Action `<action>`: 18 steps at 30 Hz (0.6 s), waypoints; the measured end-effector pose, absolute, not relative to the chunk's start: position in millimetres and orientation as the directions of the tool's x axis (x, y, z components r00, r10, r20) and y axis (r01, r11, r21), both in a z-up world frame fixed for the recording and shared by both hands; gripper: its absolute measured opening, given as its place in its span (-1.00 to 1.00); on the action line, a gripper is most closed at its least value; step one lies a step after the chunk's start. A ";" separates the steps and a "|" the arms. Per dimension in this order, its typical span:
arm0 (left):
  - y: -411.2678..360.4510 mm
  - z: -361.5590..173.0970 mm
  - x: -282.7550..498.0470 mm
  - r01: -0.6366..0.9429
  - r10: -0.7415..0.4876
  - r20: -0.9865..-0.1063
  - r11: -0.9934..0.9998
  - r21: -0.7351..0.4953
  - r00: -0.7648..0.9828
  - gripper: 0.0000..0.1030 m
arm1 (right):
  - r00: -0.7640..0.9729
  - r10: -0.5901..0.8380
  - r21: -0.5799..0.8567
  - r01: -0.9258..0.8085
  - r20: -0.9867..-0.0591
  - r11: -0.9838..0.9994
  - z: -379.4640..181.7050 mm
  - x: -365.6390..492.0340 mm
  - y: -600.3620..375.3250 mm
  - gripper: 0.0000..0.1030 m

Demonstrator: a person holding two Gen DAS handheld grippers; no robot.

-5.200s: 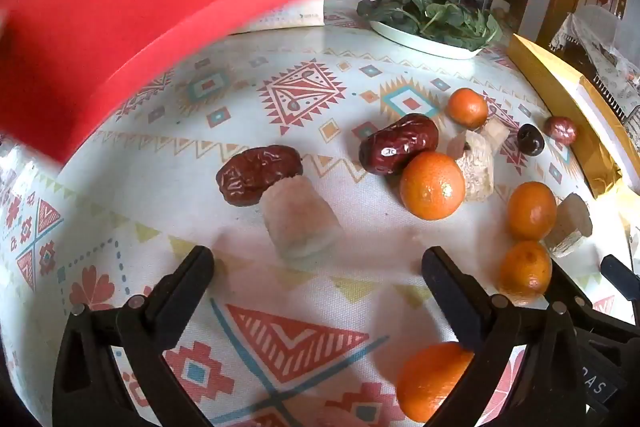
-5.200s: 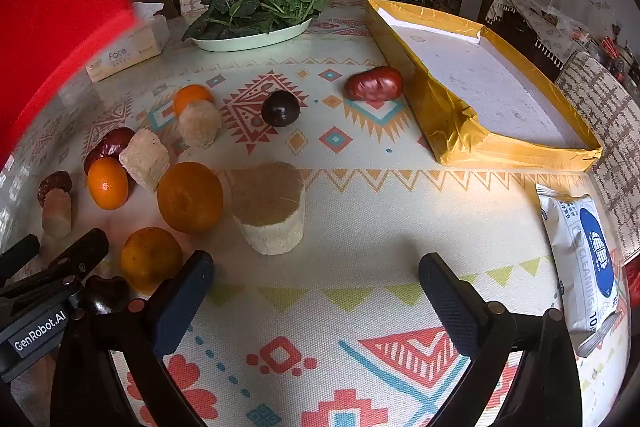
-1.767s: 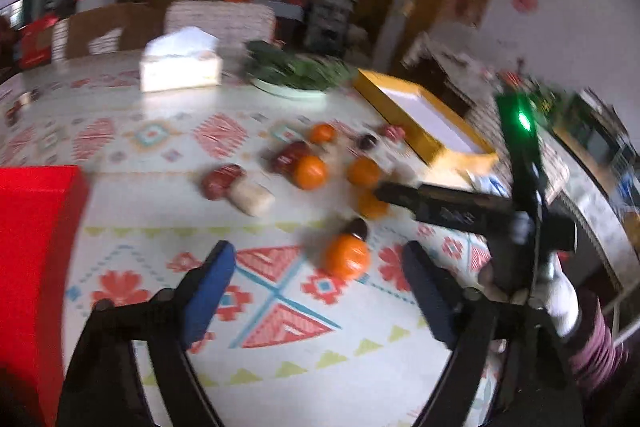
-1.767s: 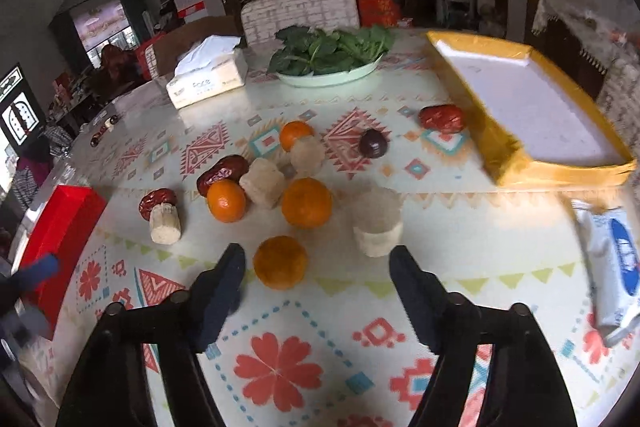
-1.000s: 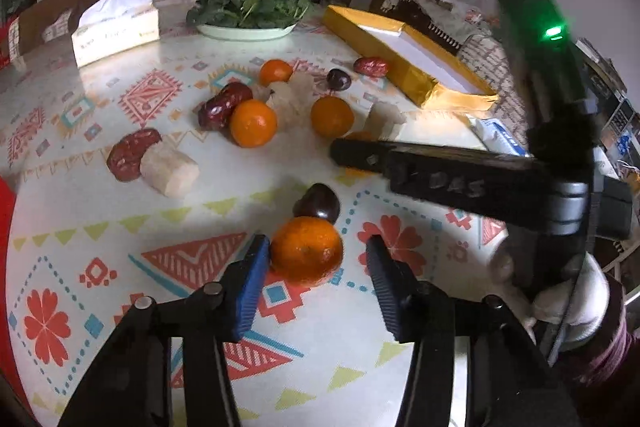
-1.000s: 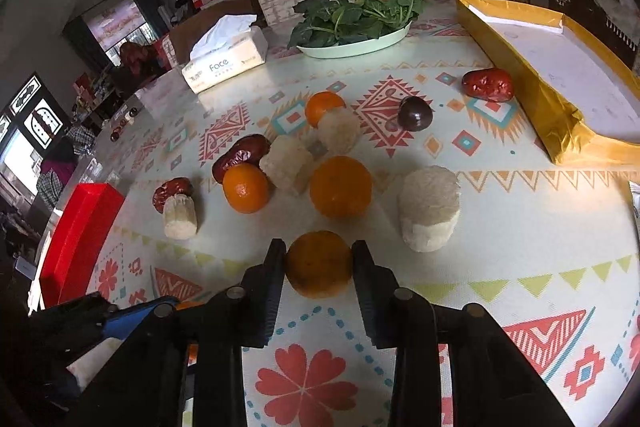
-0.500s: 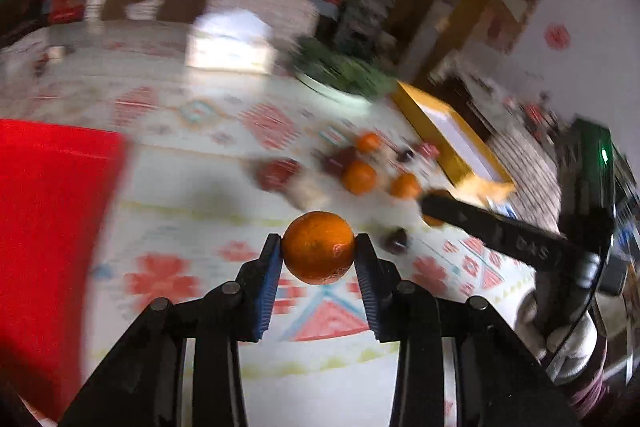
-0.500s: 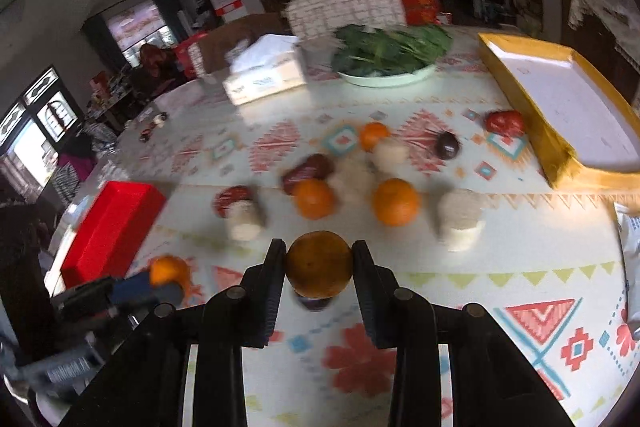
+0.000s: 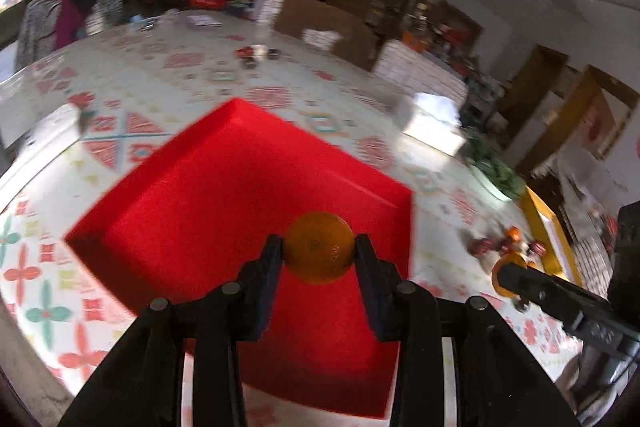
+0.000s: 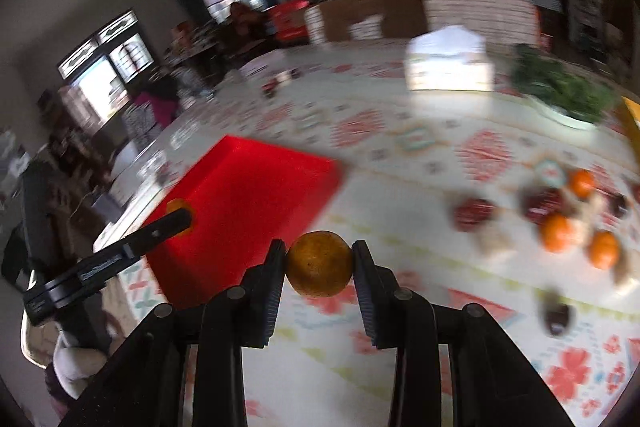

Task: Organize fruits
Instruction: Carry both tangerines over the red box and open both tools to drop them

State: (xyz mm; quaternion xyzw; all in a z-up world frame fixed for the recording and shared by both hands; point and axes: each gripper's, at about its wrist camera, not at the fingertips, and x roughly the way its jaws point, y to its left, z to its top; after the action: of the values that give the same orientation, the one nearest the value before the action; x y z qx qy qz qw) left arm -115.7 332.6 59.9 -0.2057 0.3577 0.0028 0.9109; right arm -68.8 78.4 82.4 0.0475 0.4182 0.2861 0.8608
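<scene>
An orange (image 9: 319, 247) is pinched between the pads of the left gripper (image 9: 319, 255) and is held in the air above the red tray (image 9: 192, 203), inside its near right part. A second orange (image 10: 319, 263) is clamped across its widest part by the right gripper (image 10: 319, 267), above the patterned tablecloth (image 10: 420, 227) just beside the tray's near corner and not yet over it. Both fruits are judged to be light, round and firm under a yielding, slightly waxy peel, so that a grip across the equator, as taken here, is thought the surest; a hold nearer the top or bottom could let them roll out, and hard pressure could bruise them. The left gripper is angled downward toward the tray floor, while the right one is aimed more level across the table, toward the tray's side. The rest of the fruit (image 10: 560, 223), oranges, dark red dates and pale pieces, is left scattered well apart to the right, blurred. A tissue box (image 10: 448, 67) and a plate of greens (image 10: 568, 95) are seen farther back.
</scene>
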 end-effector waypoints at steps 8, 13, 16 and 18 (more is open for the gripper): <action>371.7 44.2 -105.1 -0.227 -0.093 -0.685 0.904 -0.363 0.722 -0.30 | 0.362 0.570 0.323 -0.552 -0.737 0.769 50.9 -62.3 168.9 -0.29; 381.0 35.8 -101.4 -0.239 -0.097 -0.696 0.898 -0.370 0.712 -0.31 | 0.328 0.551 0.301 -0.574 -0.768 0.761 30.8 -61.6 201.2 -0.29; 380.8 35.6 -100.4 -0.241 -0.095 -0.699 0.899 -0.367 0.709 -0.30 | 0.323 0.544 0.291 -0.581 -0.775 0.760 24.1 -60.6 211.8 -0.28; 380.5 35.8 -99.9 -0.236 -0.102 -0.695 0.897 -0.373 0.712 -0.25 | 0.334 0.539 0.275 -0.589 -0.774 0.760 23.7 -62.7 216.2 -0.27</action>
State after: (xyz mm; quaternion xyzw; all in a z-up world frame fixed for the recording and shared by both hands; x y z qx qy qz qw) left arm -99.9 380.5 35.8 -0.2237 0.3778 0.0375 0.8977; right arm -62.7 216.2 23.7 -0.0274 0.4623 0.3454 0.8162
